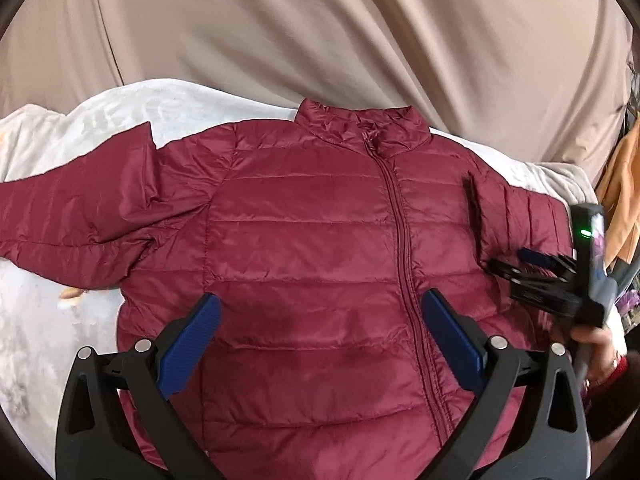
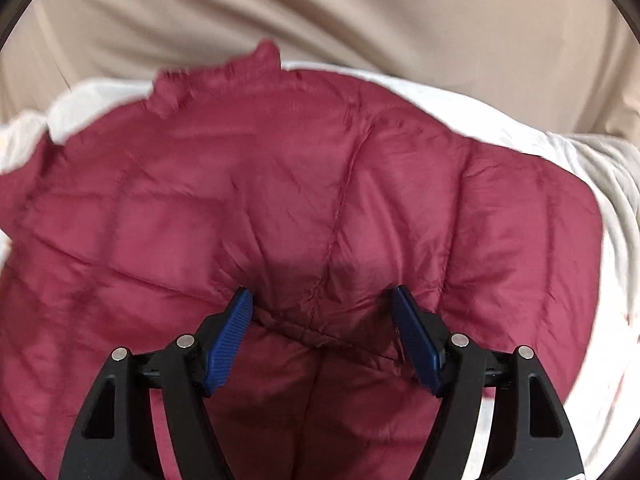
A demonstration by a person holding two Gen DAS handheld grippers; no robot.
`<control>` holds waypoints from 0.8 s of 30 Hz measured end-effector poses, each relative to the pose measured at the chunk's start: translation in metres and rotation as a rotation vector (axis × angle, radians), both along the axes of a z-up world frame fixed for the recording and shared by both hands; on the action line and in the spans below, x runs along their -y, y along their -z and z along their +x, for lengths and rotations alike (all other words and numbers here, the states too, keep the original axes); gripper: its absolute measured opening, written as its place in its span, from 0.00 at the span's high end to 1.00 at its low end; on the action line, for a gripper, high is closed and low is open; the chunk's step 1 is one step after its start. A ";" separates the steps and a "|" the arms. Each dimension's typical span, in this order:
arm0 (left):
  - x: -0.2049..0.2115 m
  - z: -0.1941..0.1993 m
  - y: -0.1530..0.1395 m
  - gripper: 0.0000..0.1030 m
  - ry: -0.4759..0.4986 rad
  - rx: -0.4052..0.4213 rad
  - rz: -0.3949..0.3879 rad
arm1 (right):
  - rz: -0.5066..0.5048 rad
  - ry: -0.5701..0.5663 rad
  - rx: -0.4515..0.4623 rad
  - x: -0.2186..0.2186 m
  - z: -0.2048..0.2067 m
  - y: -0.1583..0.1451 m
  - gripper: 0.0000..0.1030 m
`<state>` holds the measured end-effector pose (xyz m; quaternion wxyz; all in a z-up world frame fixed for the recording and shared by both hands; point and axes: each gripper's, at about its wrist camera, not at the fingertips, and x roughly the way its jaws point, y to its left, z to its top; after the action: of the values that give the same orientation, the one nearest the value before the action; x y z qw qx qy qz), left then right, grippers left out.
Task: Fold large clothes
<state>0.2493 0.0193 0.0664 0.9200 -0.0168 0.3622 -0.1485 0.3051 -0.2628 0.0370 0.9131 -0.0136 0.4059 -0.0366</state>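
Note:
A maroon quilted puffer jacket (image 1: 304, 248) lies face up and zipped on a white blanket (image 1: 80, 136), collar away from me, its left sleeve spread out to the left. My left gripper (image 1: 320, 308) is open and empty, hovering above the jacket's lower front. My right gripper (image 2: 322, 300) is open, low over the jacket (image 2: 280, 184) near the right armpit seam, with a fabric fold between its blue pads (image 2: 230, 336); it holds nothing. In the left wrist view the right gripper (image 1: 516, 268) shows at the right edge, over the right sleeve.
A beige cloth backdrop (image 1: 320, 32) hangs behind the bed. Orange fabric (image 1: 624, 184) hangs at the far right. The white blanket (image 2: 580, 160) surrounds the jacket on all sides.

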 end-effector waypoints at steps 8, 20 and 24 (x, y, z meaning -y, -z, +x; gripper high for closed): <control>-0.051 0.013 -0.003 0.05 -0.091 -0.006 -0.021 | 0.172 -0.052 0.116 -0.036 0.023 -0.057 0.95; -0.090 0.058 0.024 0.05 -0.150 -0.159 -0.251 | 0.325 -0.524 -0.039 -0.218 0.024 -0.024 0.79; -0.089 0.079 0.044 0.05 -0.154 -0.231 -0.271 | 0.333 -0.492 0.079 -0.172 -0.015 -0.050 0.50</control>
<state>0.3286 0.1080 0.0220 0.8704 -0.1849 0.4396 -0.1221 0.2901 -0.0913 0.0872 0.8993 0.0398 0.3550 0.2524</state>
